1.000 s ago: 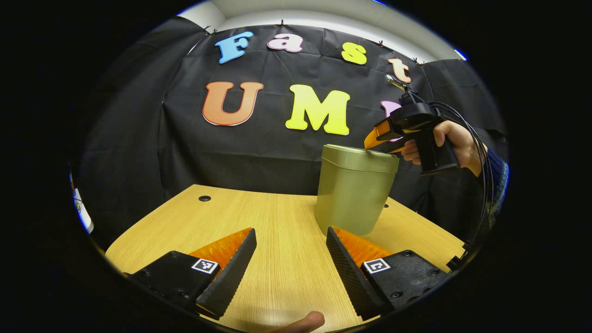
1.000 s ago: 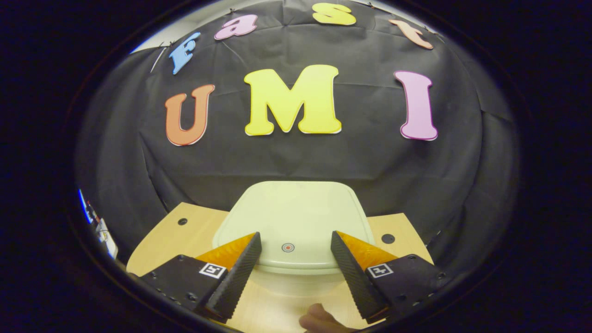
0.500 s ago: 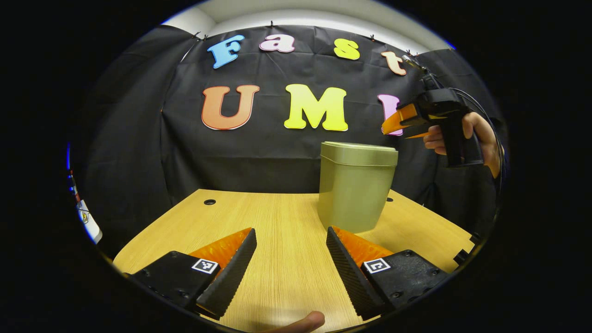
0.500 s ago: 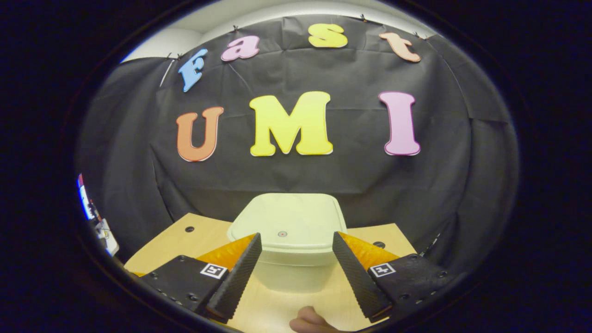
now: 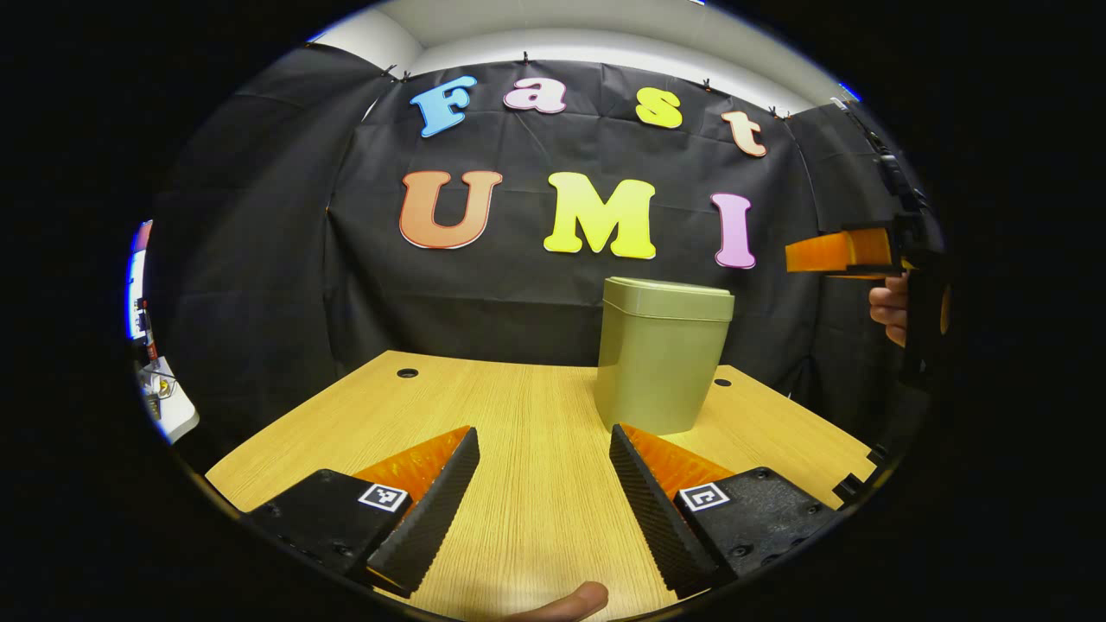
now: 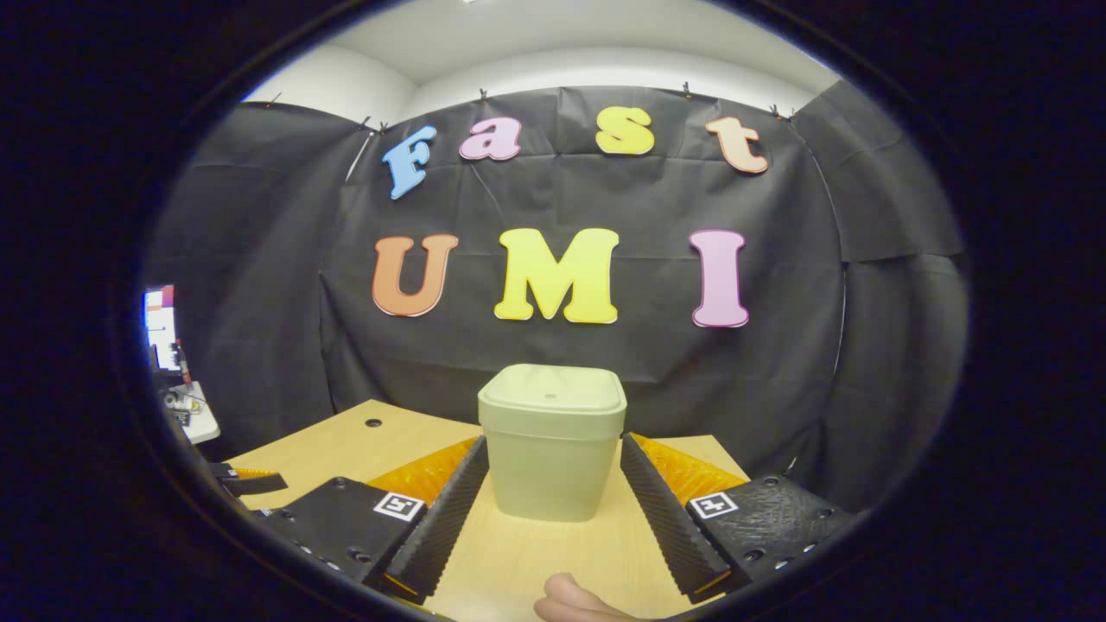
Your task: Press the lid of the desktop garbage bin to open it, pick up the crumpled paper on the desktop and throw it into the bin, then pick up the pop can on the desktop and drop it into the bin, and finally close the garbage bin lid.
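Both jaws stand wide and hold nothing, the left gripper (image 5: 542,453) low over the desk (image 5: 484,406) and the right gripper (image 6: 553,466) framing the garbage bin (image 6: 551,449), lid (image 6: 551,390) shut, at the desk's far right, probably backed clear since the task looks finished.

The garbage bin (image 5: 661,358) is the one obstacle standing on the desk (image 5: 518,423), lid shut, toward the far right part of the top. Left of the bin, bare wood runs to the desk's far edge, broad enough for my fingers (image 5: 428,510) to sweep through. In front of the bin the desk lies open too. Behind the bin the booth's black cloth closes the way. Above the bin's lid (image 6: 553,390) the air is free.
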Available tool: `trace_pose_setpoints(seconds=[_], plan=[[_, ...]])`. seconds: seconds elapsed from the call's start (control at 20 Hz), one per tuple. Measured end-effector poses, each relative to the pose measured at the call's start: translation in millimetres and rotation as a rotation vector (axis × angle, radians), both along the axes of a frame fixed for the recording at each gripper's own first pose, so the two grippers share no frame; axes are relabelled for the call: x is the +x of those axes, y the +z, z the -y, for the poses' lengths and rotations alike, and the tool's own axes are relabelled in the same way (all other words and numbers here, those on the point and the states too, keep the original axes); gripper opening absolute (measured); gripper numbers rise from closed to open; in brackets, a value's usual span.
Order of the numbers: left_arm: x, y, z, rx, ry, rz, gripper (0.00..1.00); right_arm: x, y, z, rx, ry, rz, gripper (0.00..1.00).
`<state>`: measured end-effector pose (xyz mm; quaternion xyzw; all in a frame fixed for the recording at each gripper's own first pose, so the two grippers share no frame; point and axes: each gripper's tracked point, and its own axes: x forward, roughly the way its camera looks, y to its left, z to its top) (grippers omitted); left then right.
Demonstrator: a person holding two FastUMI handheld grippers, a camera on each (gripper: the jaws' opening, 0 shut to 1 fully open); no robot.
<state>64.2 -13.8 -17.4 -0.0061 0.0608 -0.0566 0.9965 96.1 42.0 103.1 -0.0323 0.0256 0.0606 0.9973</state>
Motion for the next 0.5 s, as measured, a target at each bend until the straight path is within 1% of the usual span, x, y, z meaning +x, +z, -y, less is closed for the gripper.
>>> trace_pose_setpoints(seconds=[0.15,0.25,0.3,0.4,0.45,0.5], plan=[[-13,7,-6,-0.004,0.002,0.025,0.98,-39,-24,3,-0.011,-0.008,0.017,0.96],[-22,9,-9,0.0,0.003,0.033,0.98,-59,-40,8,-0.027,-0.032,0.029,0.97],[-26,11,-12,0.003,0.01,0.043,0.98,-67,-48,10,-0.032,-0.042,0.033,0.95],[-35,13,-13,0.009,0.007,0.057,0.98,-83,-61,11,-0.015,-0.054,0.036,0.95],[-36,11,-12,0.011,0.004,0.058,0.98,-90,-69,12,-0.006,-0.05,0.032,0.98],[-40,11,-11,0.014,0.001,0.06,0.98,-97,-76,11,0.004,-0.047,0.028,0.95]])
